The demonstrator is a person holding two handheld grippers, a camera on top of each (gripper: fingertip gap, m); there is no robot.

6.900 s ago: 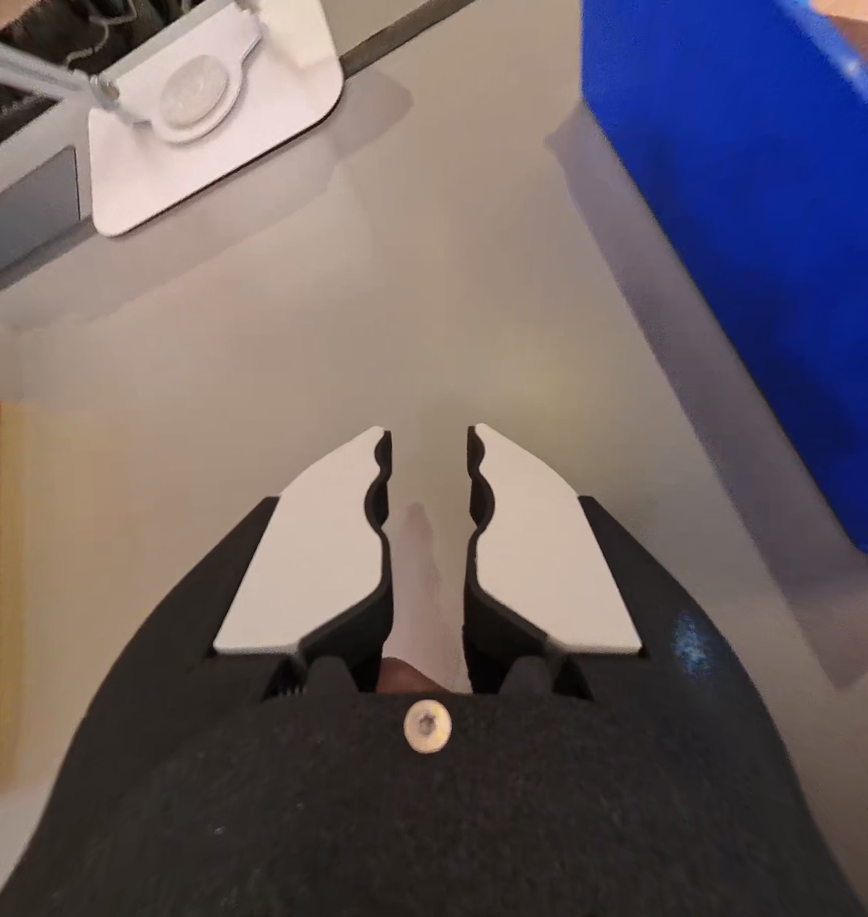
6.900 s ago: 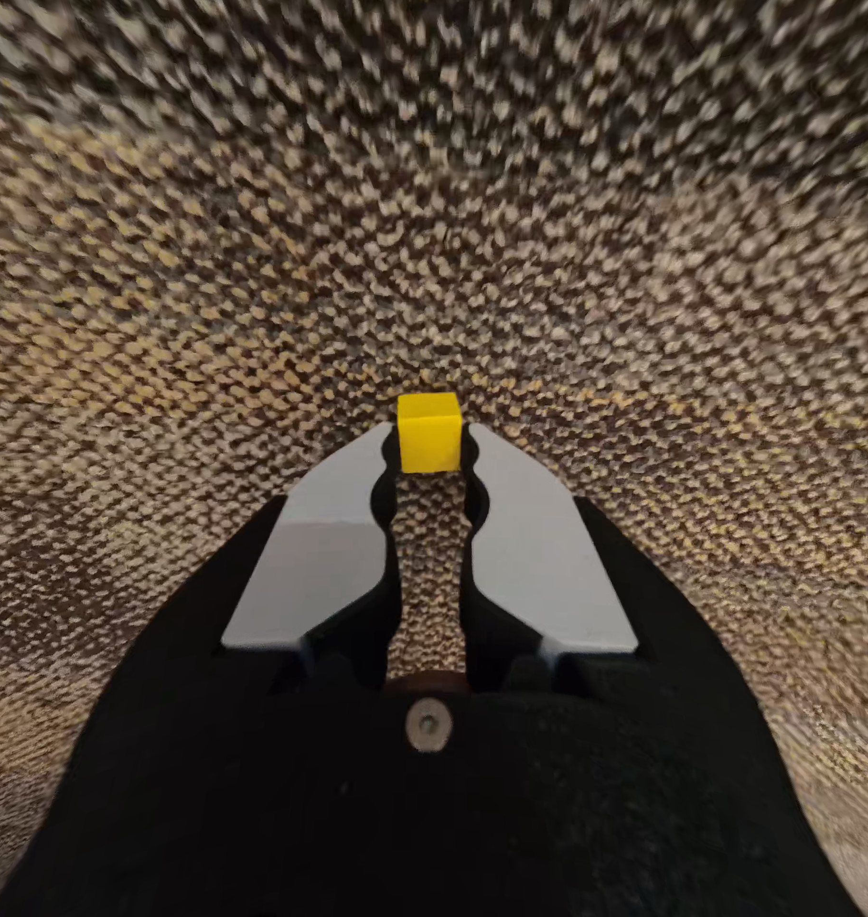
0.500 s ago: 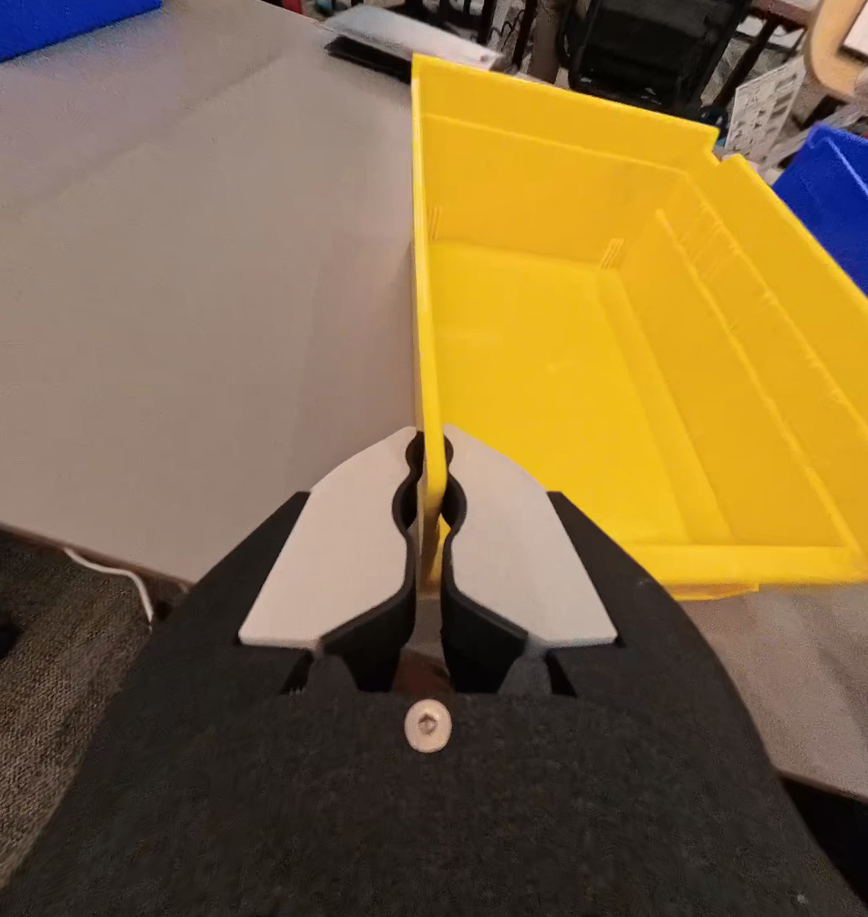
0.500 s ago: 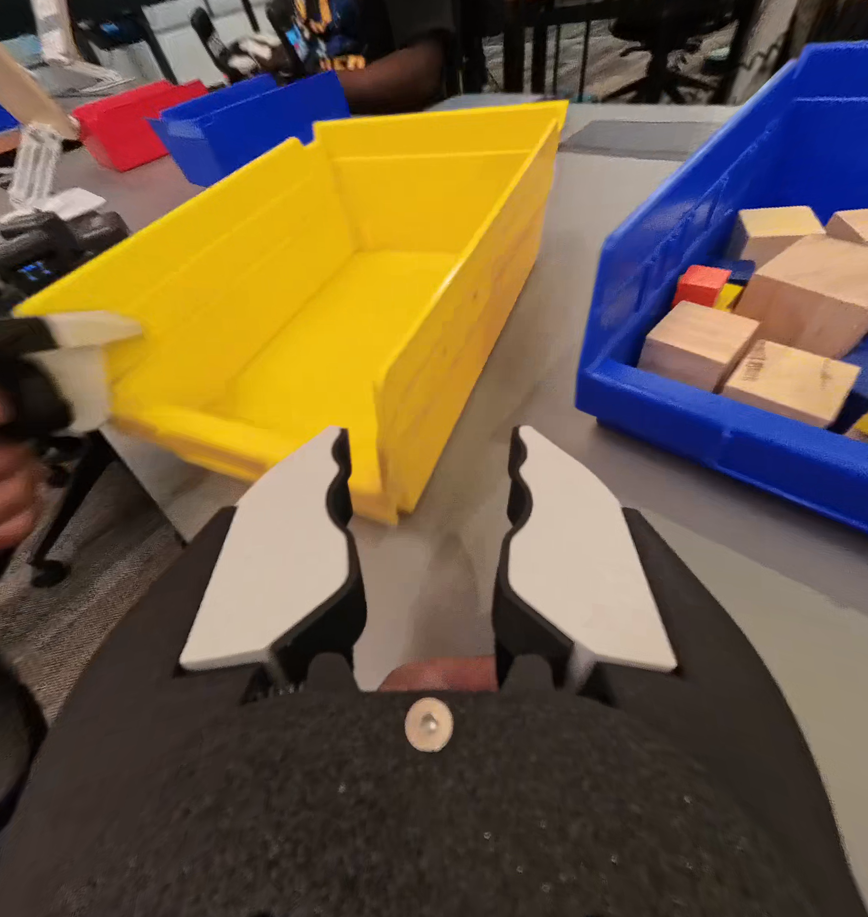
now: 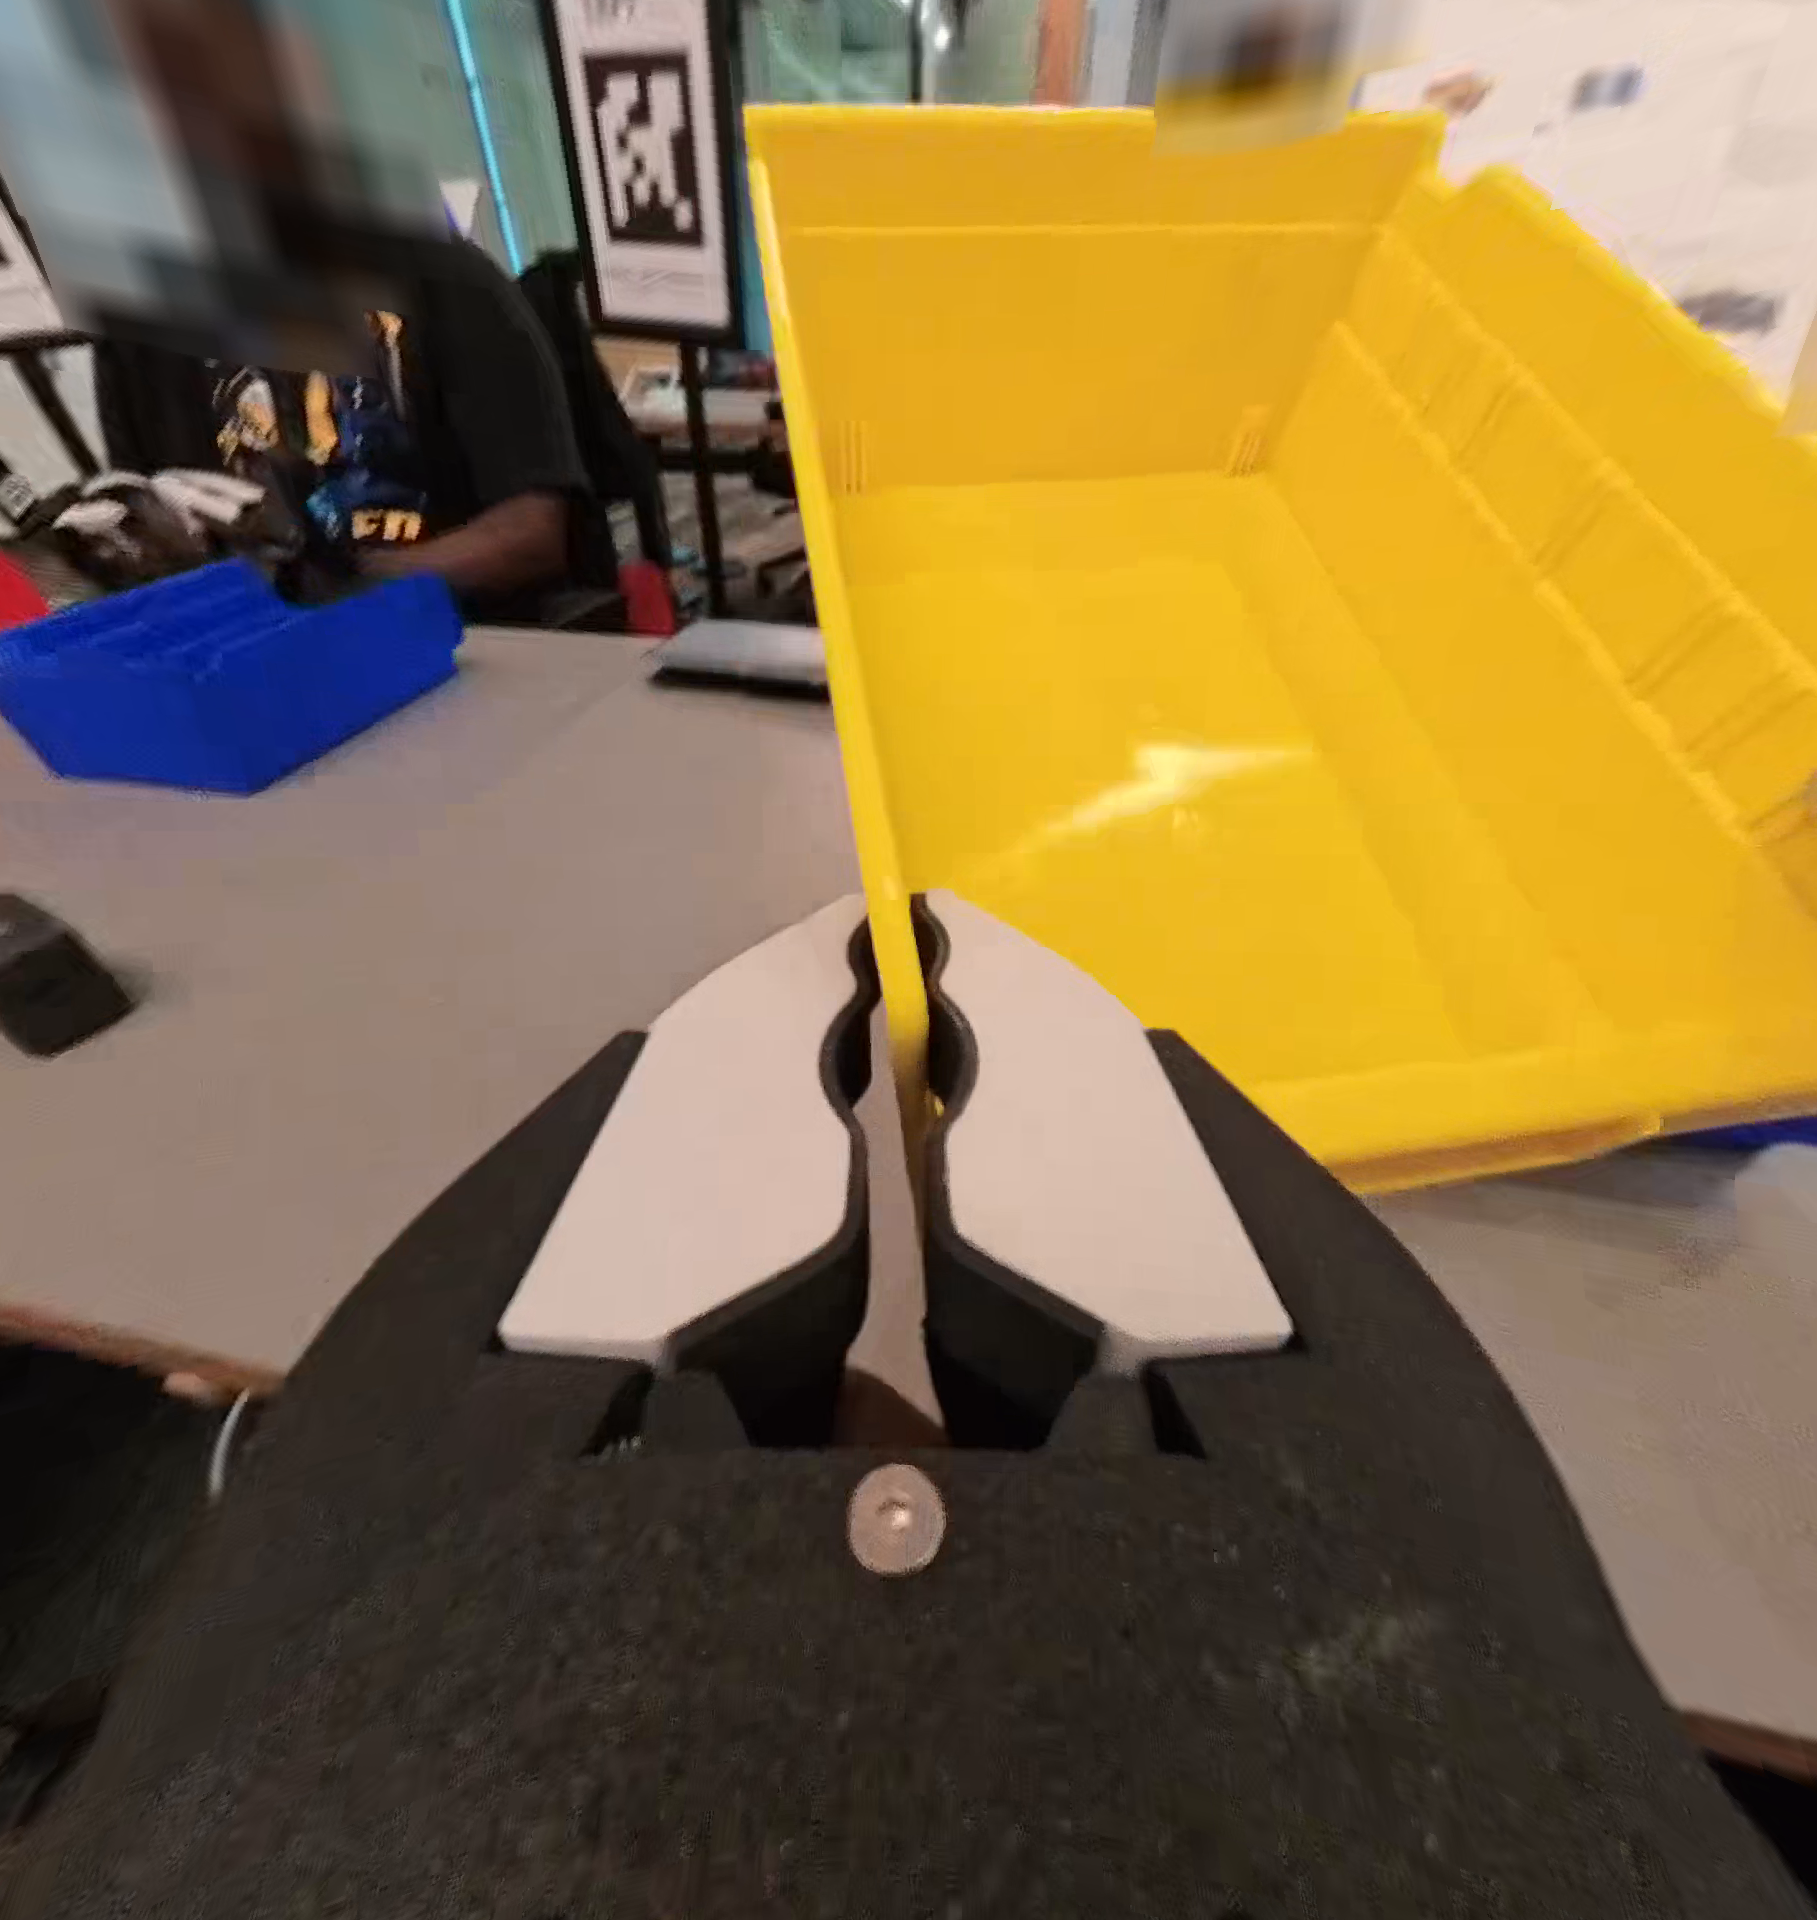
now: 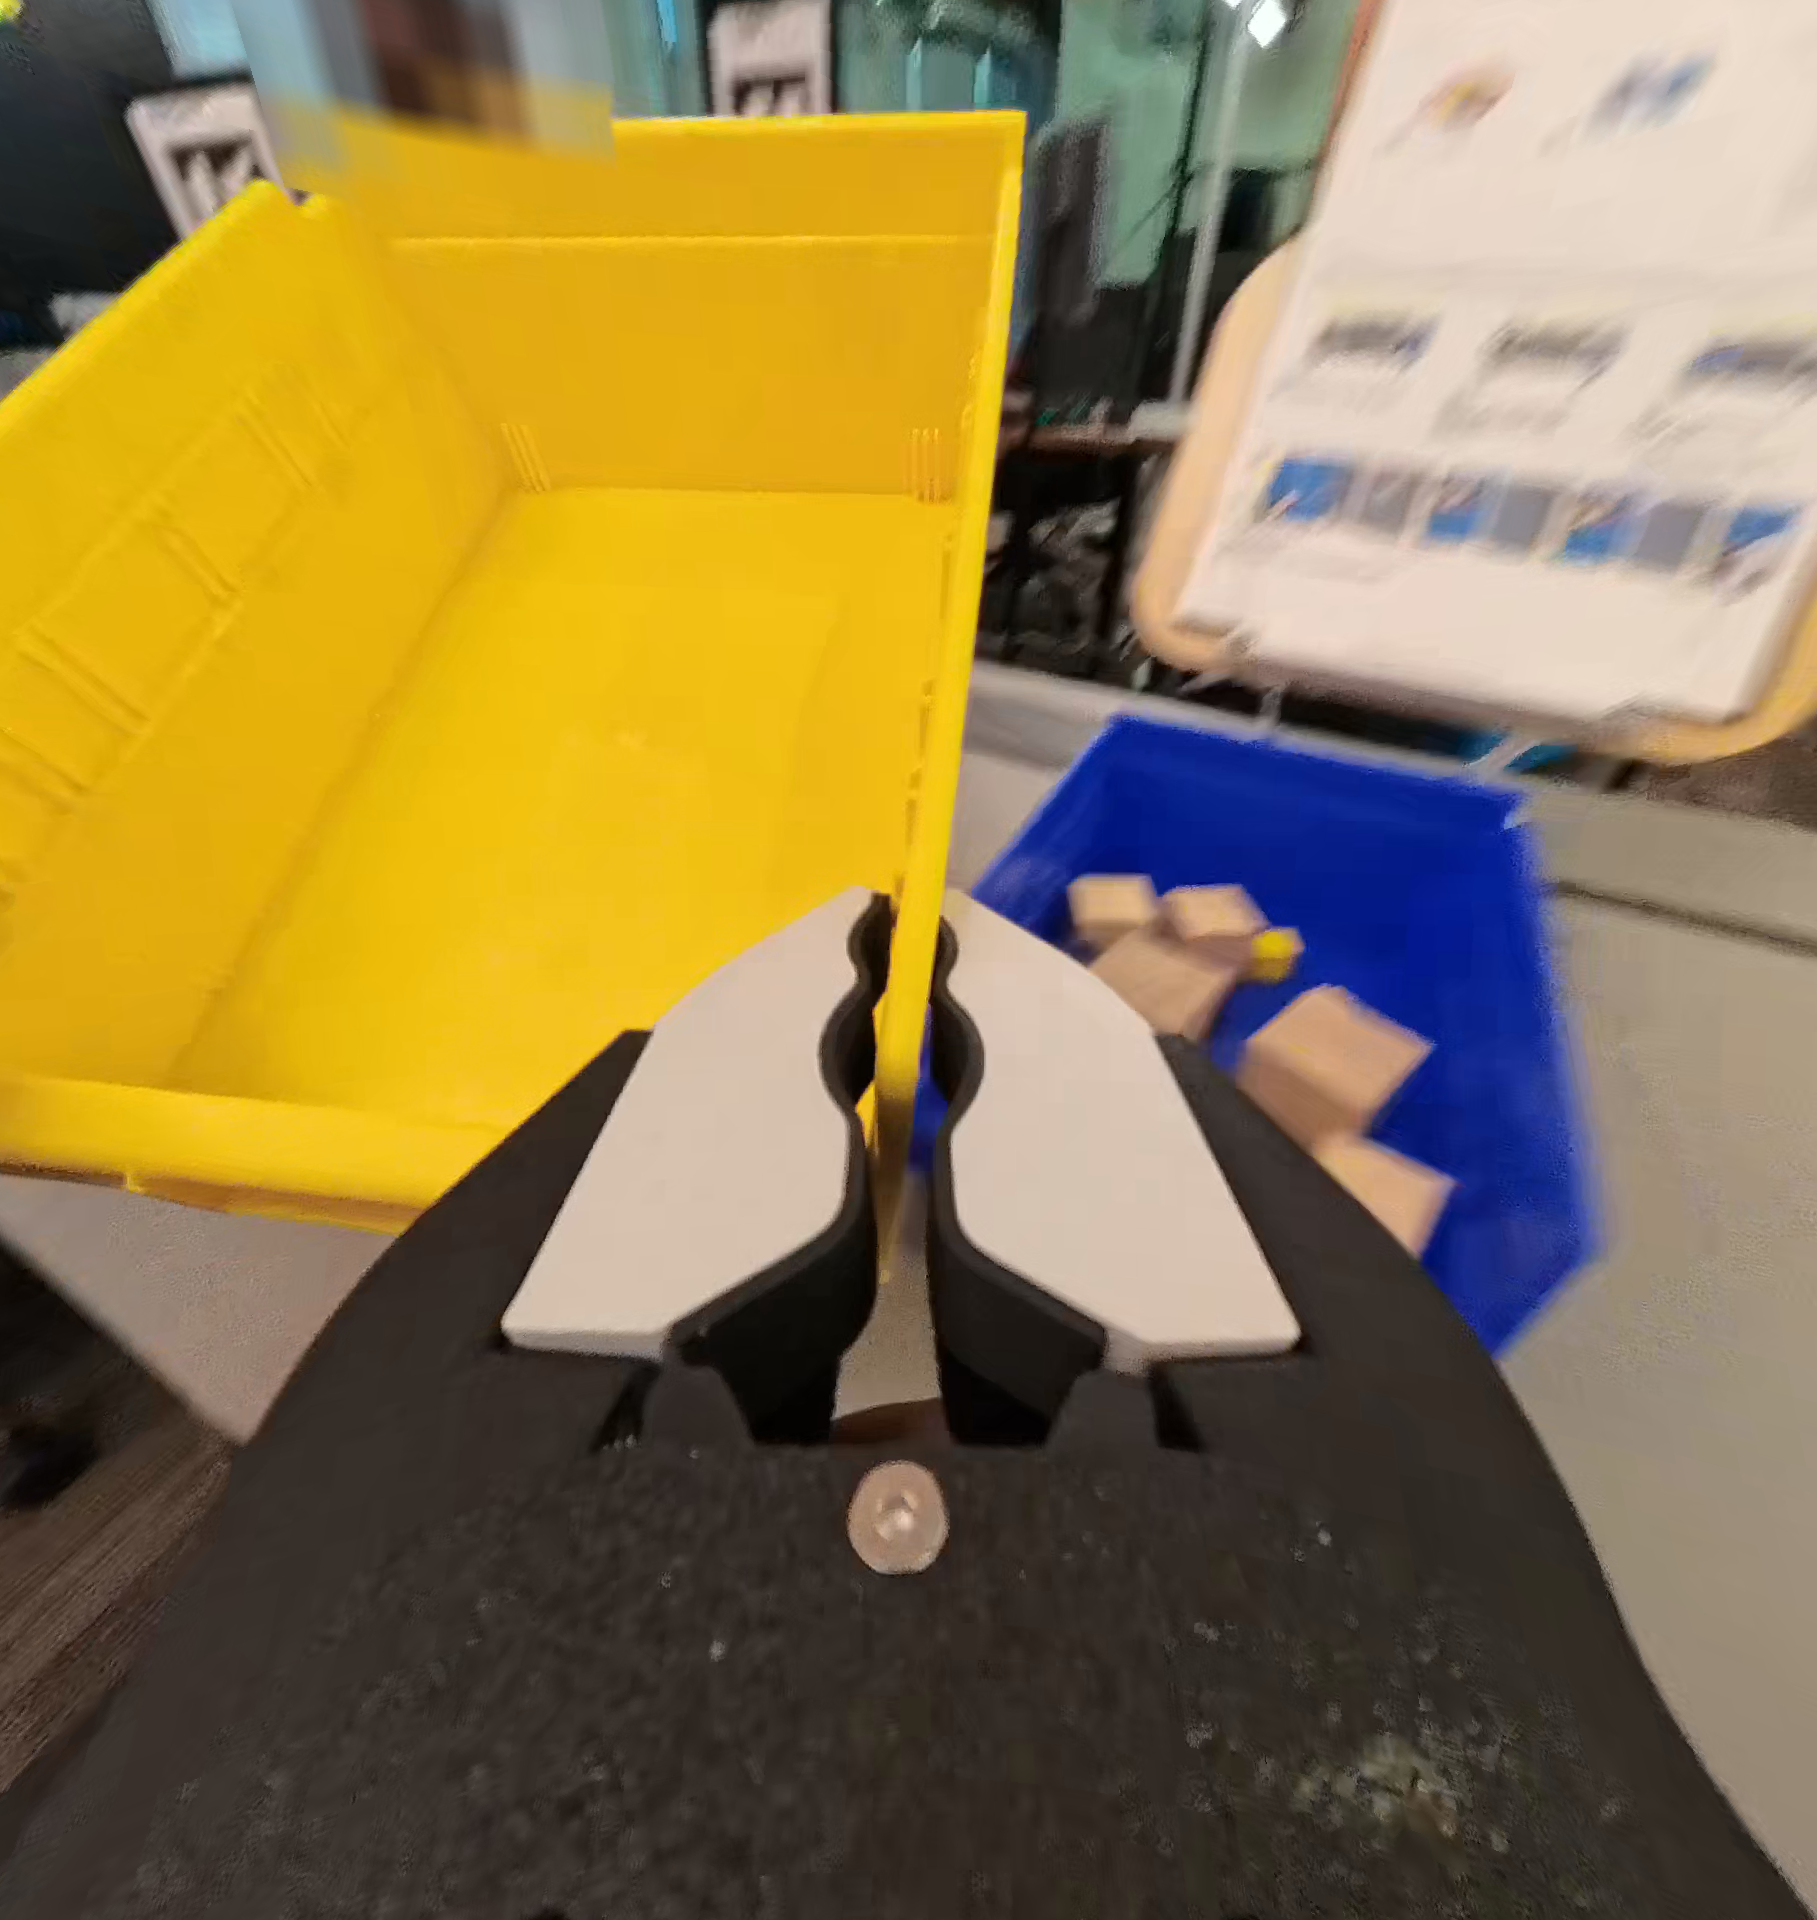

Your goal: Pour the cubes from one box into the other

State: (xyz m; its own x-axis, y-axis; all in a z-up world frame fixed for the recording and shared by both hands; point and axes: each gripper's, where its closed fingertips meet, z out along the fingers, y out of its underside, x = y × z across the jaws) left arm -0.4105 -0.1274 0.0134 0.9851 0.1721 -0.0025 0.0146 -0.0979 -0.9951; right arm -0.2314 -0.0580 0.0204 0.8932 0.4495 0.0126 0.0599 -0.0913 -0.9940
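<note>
**Here: yellow box held at both side walls, blue box with cubes below**

Item one, the yellow box (image 5: 1247,727): lifted off the table and tilted, its inside bare as far as both of my cameras show. My left gripper (image 5: 893,940) is clamped on the near end of its left wall, the thin yellow edge pinched between the grey fingers (image 5: 738,1122). My right gripper (image 6: 909,935) is clamped the same way on the near end of the right wall, fingers (image 6: 1080,1143) closed to the plastic.

Item two, the blue box (image 6: 1403,883): standing on the grey table (image 6: 1714,1195), to the right of the yellow box and lower than it. Inside lie several wooden cubes (image 6: 1330,1060) in a loose heap, with one small yellow cube (image 6: 1273,951) among them toward the far side.

Item three, surroundings: a second blue bin (image 5: 208,686) across the table on my left, a person (image 5: 416,416) seated behind it, a small black device (image 5: 31,971) on the tabletop nearer me. A board with printed sheets (image 6: 1558,364) leans behind the blue box; the picture there is blurred.
</note>
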